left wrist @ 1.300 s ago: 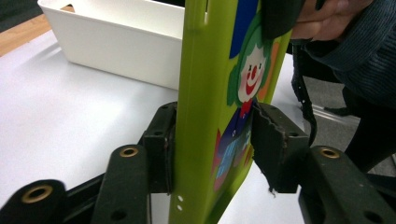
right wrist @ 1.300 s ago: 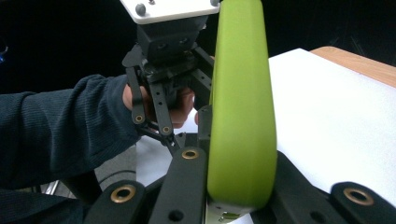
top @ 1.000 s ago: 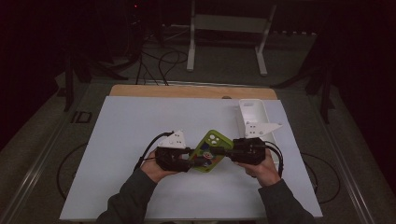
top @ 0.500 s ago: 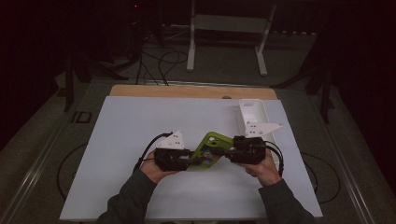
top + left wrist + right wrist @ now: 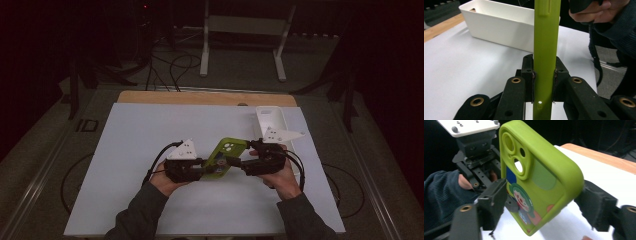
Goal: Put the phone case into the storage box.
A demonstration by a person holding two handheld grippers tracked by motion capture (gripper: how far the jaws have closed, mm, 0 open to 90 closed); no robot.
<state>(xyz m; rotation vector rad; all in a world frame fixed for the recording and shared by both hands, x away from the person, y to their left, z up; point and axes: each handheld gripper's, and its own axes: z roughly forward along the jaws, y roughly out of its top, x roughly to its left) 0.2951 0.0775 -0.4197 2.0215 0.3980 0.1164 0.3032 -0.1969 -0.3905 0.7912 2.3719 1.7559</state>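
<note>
My right gripper has just been opening: a second ago its jaws were closed on the green phone case, and in the right gripper view they now stand wide, one pad either side of the case with a gap showing at the right pad. The case is between those jaws, but they are not pressing on it.

My left gripper has the weight now. In the left gripper view its jaws are clamped on the case's thin edge, pads tight against both faces, and the case stands up from them edge-on. So the case hangs above the white tabletop, near the middle and toward the near side, between my two hands, with its camera cut-out end pointing away to the far right. The white bin sits beyond it on the far right of the tabletop.

I take this as a handover just completed: the case has passed from right to left. My right hand is free to draw back or take a new hold elsewhere on the case. With one narrow edge grip, the case could pivot if I swing it fast.
</note>
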